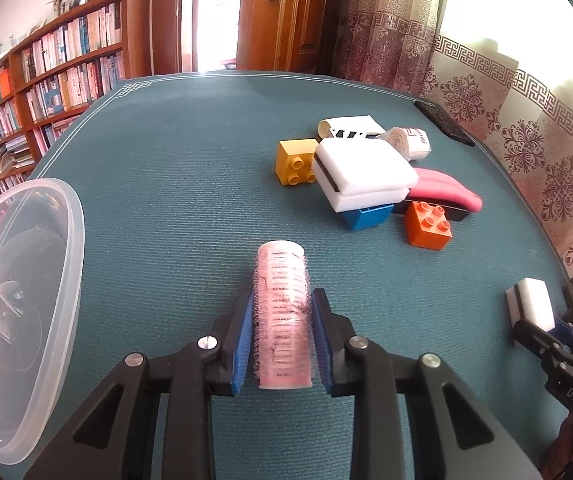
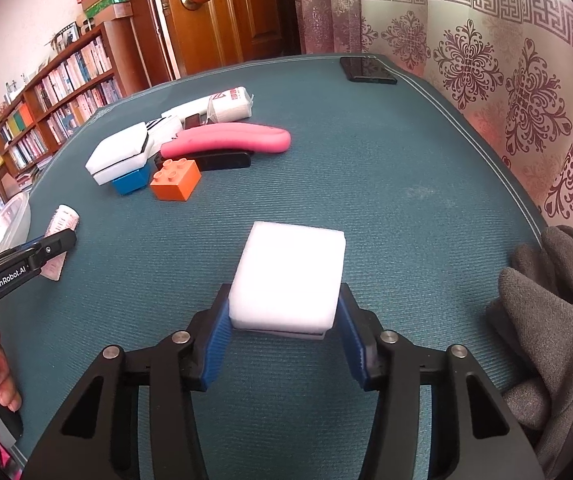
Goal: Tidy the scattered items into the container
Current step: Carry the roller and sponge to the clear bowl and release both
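The desk [image 1: 174, 184], covered in a ribbed teal mat, carries everything. At its near left edge sits the clear plastic container [image 1: 26, 312], wide and shallow, with nothing visibly in it yet, so the tidying looks to be at an early stage.

Far and to the right lies the main heap: a large white sponge [image 1: 362, 172] propped on a blue brick [image 1: 366, 216], probably just as it fell, with a pink pad [image 1: 446, 192] on a black base behind it, a yellow brick [image 1: 296, 162] on the left and an orange brick [image 1: 428, 226] nearest. A wrapped white roll [image 1: 408, 142] lies behind them.

At the near right a grey glove [image 2: 558, 320] lies slumped against the curtain.

The right gripper [image 2: 286, 344] has a small white sponge block [image 2: 290, 276] between its blue pads, which press its rear sides and hold it flat and low over the mat.

The left gripper [image 1: 282, 344] is closed most of the way on a pink hair roller [image 1: 282, 312], pinched across its width with its axis along the fingers, a grip that should keep the cylinder from rolling out. The container is to its left, so a short sideways carry seems the likely next need.
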